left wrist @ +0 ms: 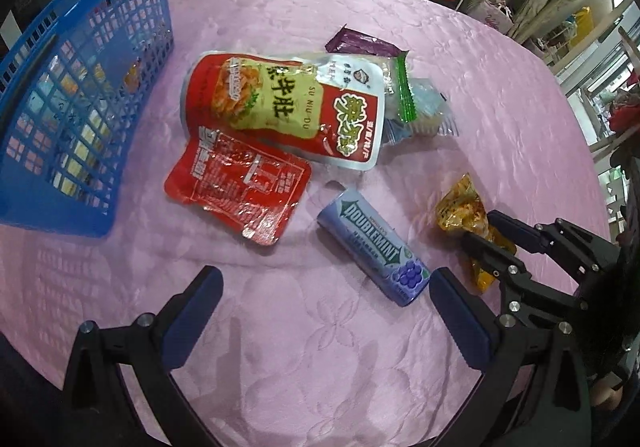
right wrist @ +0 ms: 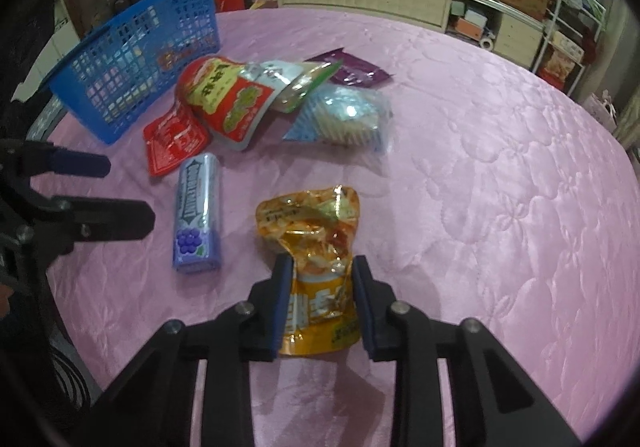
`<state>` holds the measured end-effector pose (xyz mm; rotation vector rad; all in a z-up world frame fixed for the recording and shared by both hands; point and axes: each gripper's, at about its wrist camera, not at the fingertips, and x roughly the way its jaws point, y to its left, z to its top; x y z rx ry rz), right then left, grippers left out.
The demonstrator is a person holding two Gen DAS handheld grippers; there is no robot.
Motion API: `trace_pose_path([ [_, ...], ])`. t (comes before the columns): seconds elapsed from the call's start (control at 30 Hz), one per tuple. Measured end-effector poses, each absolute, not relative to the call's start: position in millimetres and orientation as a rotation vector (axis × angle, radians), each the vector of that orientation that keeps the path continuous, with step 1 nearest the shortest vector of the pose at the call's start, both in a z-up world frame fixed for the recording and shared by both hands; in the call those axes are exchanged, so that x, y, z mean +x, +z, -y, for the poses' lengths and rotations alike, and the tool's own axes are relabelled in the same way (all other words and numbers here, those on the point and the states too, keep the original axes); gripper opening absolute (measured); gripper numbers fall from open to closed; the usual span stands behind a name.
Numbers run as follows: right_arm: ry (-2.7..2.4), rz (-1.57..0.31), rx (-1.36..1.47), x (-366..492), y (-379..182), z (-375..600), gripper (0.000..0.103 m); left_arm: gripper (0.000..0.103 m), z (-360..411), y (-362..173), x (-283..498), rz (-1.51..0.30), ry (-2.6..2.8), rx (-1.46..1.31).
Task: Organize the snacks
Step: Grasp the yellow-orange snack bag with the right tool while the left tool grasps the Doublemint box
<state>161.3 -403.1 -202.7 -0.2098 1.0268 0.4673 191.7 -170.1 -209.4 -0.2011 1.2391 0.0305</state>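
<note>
The right gripper (right wrist: 320,267) is clamped on the yellow-orange snack pouch (right wrist: 316,231), pads pressing both sides of its lower half so the foil crumples between them. In the right wrist view that pouch sits bottom centre, on the pink embossed tablecloth (right wrist: 500,187).

The left gripper (left wrist: 324,283) is spread wide with nothing between the fingers, hovering over bare cloth at the bottom of its own view. The Doublemint gum pack (left wrist: 372,243) lies just beside its right-hand finger, grape end nearest it.

The rest of the snacks are piled mid-frame in the left wrist view: a big red and yellow pouch (left wrist: 288,107) lying over a smaller red packet (left wrist: 240,187), a purple wrapper (left wrist: 360,45) poking out behind, and a clear bag with a green strip (left wrist: 412,103) on the right of the heap.

The blue plastic basket (left wrist: 80,87) takes up the upper left, tipped up on its side, with some packets visible through the mesh.
</note>
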Motion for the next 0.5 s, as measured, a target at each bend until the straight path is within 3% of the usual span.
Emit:
trace_pose_path([
  [0.17,0.42,-1.016,-0.147,168,-197,418,0.035,0.102,178,-217,208,-1.259,0.065,-0.184],
  [0.5,0.394,-1.029,-0.12,176,-197,424,0.035,0.084,201,-242,236,-1.311,0.098,-0.133],
])
